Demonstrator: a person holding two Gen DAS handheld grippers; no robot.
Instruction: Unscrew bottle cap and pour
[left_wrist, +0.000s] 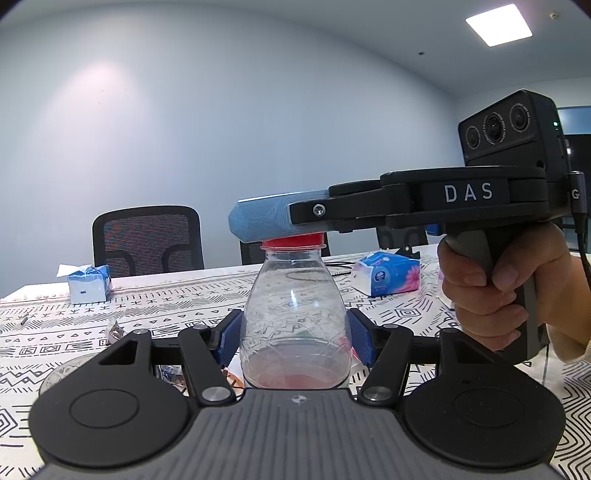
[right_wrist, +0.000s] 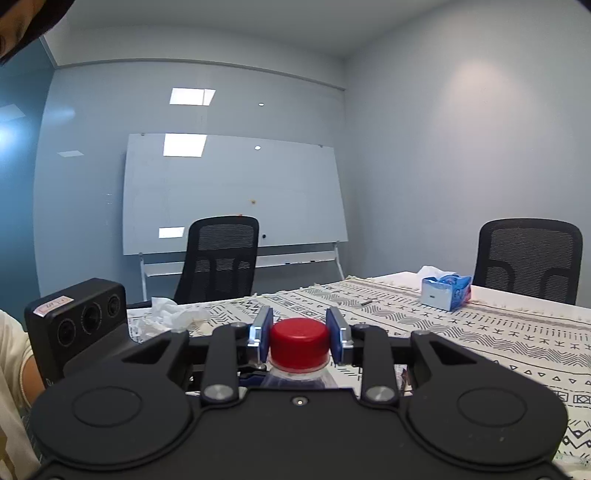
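Bottle (left_wrist: 295, 317), left claw (left_wrist: 293, 332) clamping it, right claw (right_wrist: 300, 334) gripping red cap (right_wrist: 299, 338), stands on patterned tablecloth (right_wrist: 480, 332).

Left gripper (left_wrist: 294, 338) fingers (left_wrist: 360, 341) clamp clear bottle (left_wrist: 294, 321), upright on patterned bench (left_wrist: 147, 317). Right gripper (left_wrist: 280, 221), held by hand (left_wrist: 487, 291), sits over red cap (left_wrist: 294, 242). Tissue packs (left_wrist: 386, 273) behind.

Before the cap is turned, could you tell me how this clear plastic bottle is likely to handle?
The bottle looks nearly empty, with only a reddish trace at the bottom, so it is probably light. Its thin, clear walls may flex under the left gripper. Standing upright, it might tip easily if released.
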